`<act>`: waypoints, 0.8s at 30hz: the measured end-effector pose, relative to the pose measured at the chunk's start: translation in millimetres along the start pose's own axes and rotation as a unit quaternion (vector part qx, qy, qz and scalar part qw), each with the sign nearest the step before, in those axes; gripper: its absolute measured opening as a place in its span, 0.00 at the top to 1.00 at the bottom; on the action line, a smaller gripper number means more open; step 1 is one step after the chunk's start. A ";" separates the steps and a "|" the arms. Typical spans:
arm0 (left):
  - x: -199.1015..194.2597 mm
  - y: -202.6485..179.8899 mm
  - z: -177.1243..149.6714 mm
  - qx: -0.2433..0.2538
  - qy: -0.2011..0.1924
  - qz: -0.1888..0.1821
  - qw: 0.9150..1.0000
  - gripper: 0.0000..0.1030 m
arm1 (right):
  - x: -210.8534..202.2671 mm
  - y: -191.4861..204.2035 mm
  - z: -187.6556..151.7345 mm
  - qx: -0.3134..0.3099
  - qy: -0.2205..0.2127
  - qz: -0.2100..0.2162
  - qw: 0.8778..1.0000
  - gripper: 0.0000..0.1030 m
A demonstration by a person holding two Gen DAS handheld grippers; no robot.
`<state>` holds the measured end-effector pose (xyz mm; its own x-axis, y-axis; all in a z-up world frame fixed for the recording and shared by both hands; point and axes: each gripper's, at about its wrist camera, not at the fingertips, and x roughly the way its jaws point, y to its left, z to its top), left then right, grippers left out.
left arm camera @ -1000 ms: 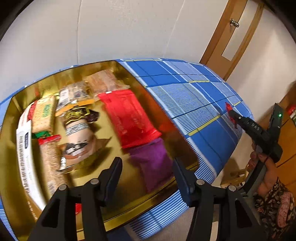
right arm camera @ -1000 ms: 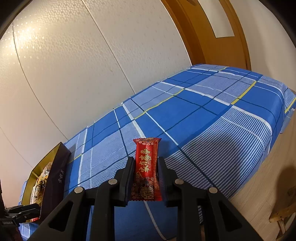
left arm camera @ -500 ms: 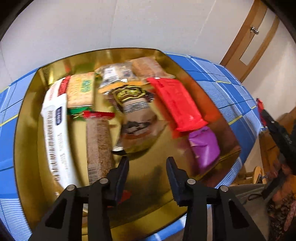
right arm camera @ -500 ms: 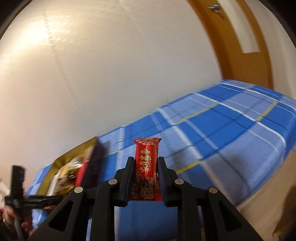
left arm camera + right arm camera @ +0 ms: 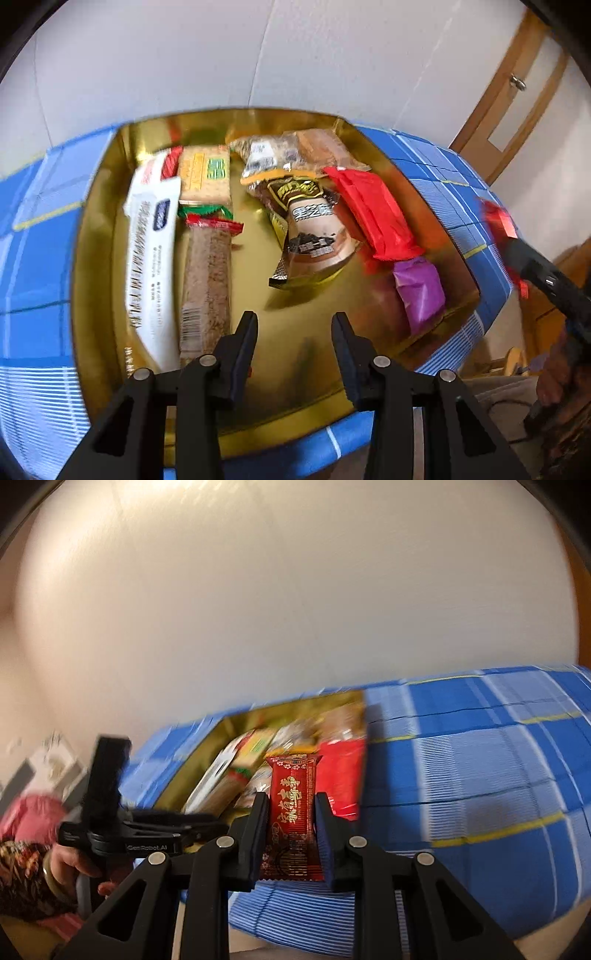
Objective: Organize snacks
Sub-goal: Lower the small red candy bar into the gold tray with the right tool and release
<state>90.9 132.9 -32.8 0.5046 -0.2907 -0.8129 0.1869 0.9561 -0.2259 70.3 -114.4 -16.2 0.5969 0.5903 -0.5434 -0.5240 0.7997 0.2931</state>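
Red snack packet held above the blue plaid surface, beside the gold box

The right gripper has its fingers closed on a red snack packet — upright at lower centre of the right wrist view, the gold box of snacks behind it. In the left wrist view, the left gripper hangs over the box's bare floor — fingers apart, holding nothing.

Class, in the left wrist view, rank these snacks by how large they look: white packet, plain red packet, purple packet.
1. white packet
2. red packet
3. purple packet

The white packet lies partly nearer the camera, so its lead over the red one is unsure.
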 end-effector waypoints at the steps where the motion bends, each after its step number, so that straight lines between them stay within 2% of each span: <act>1: -5.1 -2.3 -1.7 0.006 -0.009 0.007 1.000 0.56 | 7.2 3.9 2.4 -0.006 0.014 0.009 1.000 0.76; 3: -14.9 -5.1 -5.0 0.016 -0.028 0.019 0.999 0.47 | 18.3 8.8 5.0 -0.017 0.039 0.021 0.999 0.76; 6: -25.9 -6.9 -9.7 0.029 -0.047 0.038 0.998 0.44 | 37.6 17.0 8.6 -0.044 0.073 0.025 0.996 0.76; 9: -29.6 -7.4 -11.2 0.035 -0.050 0.057 0.996 0.41 | 54.5 24.1 13.8 -0.070 0.105 0.032 0.991 0.76; 16: -37.1 -4.7 -13.7 0.031 -0.053 0.074 0.995 0.41 | 86.5 44.0 14.9 -0.127 0.176 0.056 0.974 0.76; 20: -40.3 -6.7 -14.8 0.032 -0.056 0.082 0.994 0.41 | 98.8 58.4 7.9 -0.169 0.222 0.073 0.958 0.75; 24: -42.5 -6.1 -15.2 0.029 -0.058 0.084 0.994 0.40 | 104.5 62.5 8.0 -0.172 0.236 0.093 0.952 0.75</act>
<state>55.5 140.0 -5.0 0.6257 -0.1317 -0.7689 0.1375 0.9888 -0.0575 104.8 -1.8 -48.4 0.1778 0.5376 -0.8242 -0.8100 0.5556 0.1877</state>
